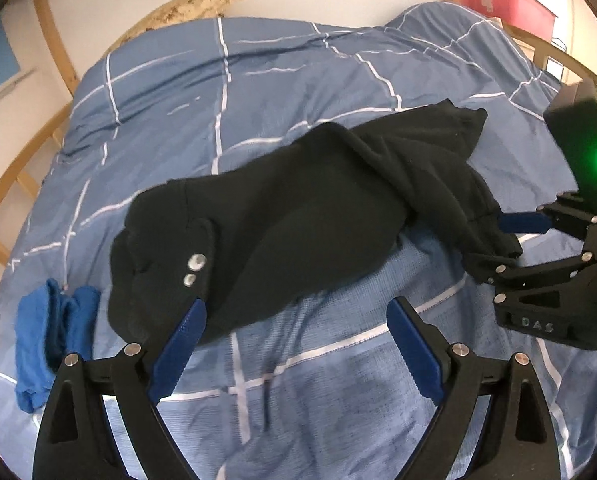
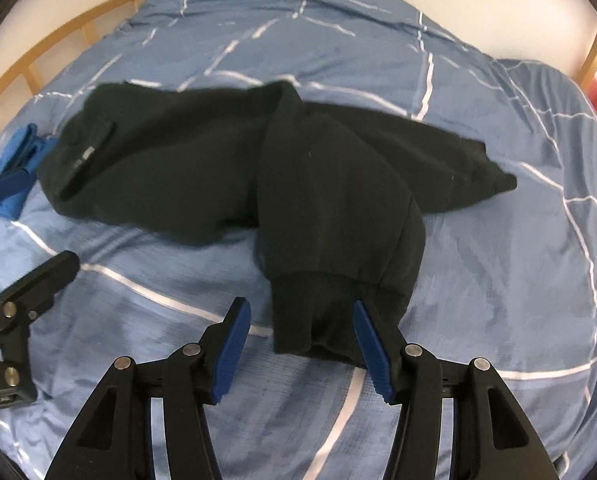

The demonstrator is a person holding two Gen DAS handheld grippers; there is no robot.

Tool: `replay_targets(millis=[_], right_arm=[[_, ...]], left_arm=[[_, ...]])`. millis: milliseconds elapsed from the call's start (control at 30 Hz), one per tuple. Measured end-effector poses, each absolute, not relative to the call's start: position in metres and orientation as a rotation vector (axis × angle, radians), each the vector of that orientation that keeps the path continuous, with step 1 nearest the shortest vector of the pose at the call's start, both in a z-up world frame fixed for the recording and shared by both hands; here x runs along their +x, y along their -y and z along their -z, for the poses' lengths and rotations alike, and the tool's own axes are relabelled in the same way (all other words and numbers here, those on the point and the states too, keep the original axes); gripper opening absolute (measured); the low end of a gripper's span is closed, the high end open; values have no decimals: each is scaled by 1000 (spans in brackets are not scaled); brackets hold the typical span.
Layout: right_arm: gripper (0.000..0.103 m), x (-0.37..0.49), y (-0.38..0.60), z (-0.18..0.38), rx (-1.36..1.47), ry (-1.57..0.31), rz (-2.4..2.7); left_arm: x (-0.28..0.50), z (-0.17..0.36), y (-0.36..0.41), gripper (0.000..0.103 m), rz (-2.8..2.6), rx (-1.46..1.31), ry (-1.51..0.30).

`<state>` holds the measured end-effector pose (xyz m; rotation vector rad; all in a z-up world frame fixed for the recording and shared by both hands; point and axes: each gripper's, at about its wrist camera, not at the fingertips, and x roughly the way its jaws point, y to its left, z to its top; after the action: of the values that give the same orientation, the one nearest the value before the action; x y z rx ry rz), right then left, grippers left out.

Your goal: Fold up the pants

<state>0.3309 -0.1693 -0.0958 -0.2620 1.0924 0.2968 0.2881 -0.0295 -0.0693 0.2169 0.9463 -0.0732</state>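
Black pants lie rumpled across a blue checked duvet; they also show in the right wrist view. Their waistband with two metal snaps lies at the left. My left gripper is open, its left finger at the waistband edge. My right gripper is open around a ribbed leg cuff, jaws apart on either side of it. The right gripper also shows at the pants' leg end in the left wrist view.
A folded blue cloth lies on the duvet left of the waistband. A wooden bed rail curves along the left side. A red box stands beyond the bed at the back right.
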Motion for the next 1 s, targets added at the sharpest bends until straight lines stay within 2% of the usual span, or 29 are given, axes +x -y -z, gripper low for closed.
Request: replay_targets(millis=[167, 233, 300, 500, 633, 700, 833, 1000], right_arm=[[52, 339, 172, 115, -280, -1105, -286], [42, 341, 172, 119, -291, -1105, -284], [12, 344, 176, 121, -277, -1120, -296], [10, 357, 207, 64, -246, -966, -253], [10, 403, 237, 22, -235, -894, -138], [7, 434, 250, 10, -224, -892, -87], [7, 489, 265, 9, -227, -905, -21], [6, 538, 269, 33, -230, -942, 20]], left_arm=[[297, 79, 29, 92, 81, 193, -959], [300, 80, 30, 92, 83, 199, -951], [304, 80, 31, 92, 85, 205, -939], [328, 69, 34, 92, 95, 225, -884], [351, 58, 39, 92, 100, 217, -855], [362, 54, 43, 92, 95, 221, -837], [385, 54, 54, 92, 93, 216, -819], [409, 68, 69, 92, 98, 242, -816]])
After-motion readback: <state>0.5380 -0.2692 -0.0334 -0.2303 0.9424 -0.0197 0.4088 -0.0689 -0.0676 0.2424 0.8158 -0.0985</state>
